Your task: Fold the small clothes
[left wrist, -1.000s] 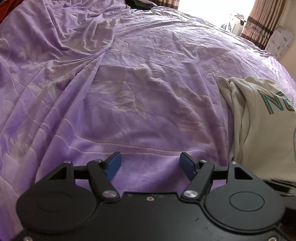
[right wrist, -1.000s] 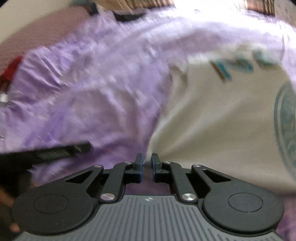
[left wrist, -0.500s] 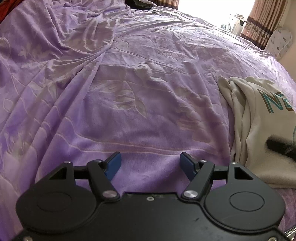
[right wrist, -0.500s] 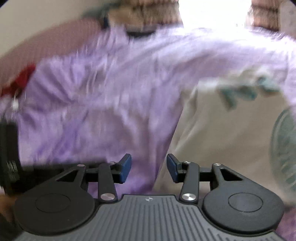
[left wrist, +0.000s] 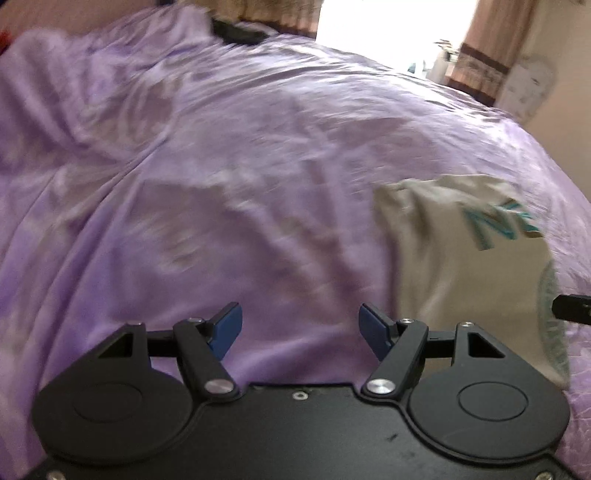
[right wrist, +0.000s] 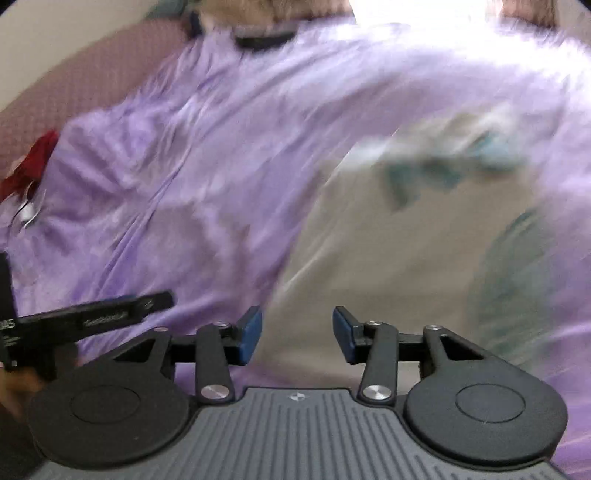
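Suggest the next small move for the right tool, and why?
Probably bring the right tool back down to a free edge of the cream shirt and grip it for another fold. Its jaws have just been opening with nothing between them, the shirt lies loose on the purple bedspread, and the left tool hangs open too.

Matt cream cloth shirt [left wrist: 461,266] on soft, wrinkled purple bedspread [left wrist: 240,166]

A bed filled both views, covered by a wrinkled purple bedspread [left wrist: 229,177] with a faint leaf pattern. At its far edge a window [left wrist: 376,33] was blown out white with daylight. A tan curtain [left wrist: 484,51] with a dark band hung right of it. A dusty-pink headboard [right wrist: 74,81] rose past the bed's far left corner, against a pale wall [right wrist: 55,29].
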`<state>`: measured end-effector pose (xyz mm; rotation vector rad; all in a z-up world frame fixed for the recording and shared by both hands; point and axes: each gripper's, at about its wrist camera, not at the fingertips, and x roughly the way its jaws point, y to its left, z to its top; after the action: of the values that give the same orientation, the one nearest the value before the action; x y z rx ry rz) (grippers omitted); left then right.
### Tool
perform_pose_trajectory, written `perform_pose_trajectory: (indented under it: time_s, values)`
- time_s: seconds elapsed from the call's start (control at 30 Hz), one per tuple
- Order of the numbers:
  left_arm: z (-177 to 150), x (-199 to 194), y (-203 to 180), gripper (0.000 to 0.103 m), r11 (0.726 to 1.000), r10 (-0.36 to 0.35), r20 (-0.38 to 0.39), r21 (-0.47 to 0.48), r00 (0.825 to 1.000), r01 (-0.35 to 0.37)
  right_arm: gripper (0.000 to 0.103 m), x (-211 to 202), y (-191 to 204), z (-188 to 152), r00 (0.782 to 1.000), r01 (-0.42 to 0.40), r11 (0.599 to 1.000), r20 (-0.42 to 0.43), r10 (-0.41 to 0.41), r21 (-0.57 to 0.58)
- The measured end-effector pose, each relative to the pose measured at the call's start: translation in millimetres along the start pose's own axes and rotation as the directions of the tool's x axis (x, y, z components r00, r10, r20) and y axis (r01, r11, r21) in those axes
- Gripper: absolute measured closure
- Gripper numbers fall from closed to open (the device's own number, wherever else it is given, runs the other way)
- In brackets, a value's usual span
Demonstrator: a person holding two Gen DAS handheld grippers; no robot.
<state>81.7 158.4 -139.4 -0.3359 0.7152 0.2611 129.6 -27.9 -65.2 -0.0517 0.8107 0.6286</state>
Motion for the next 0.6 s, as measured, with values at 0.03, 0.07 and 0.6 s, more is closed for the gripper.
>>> perform_pose_trajectory:
  time_s: [0.03,0.07,0.6]
  values:
    - [5.2,3.0,-13.1,0.031,1.000,-0.004,0.006,0.011,1.000,0.004,0.043,-8.5,-14.0,0.7,0.999,0.034,0.999,0.031,-0.034,0.005]
    - [10.5,6.7,-25.4,0.031,1.000,-0.017,0.011,0.015,1.000,0.016,0.043,-11.9,-25.5,-0.3,0.997,0.066,0.998,0.046,-0.066,0.011]
    - [3.9,83.7,-98.2,0.086,0.989,-0.109,-0.113,0.088,0.988,0.119,0.067,33.1,-130.0,-44.4,0.999,0.033,0.962,-0.011,-0.031,0.271]
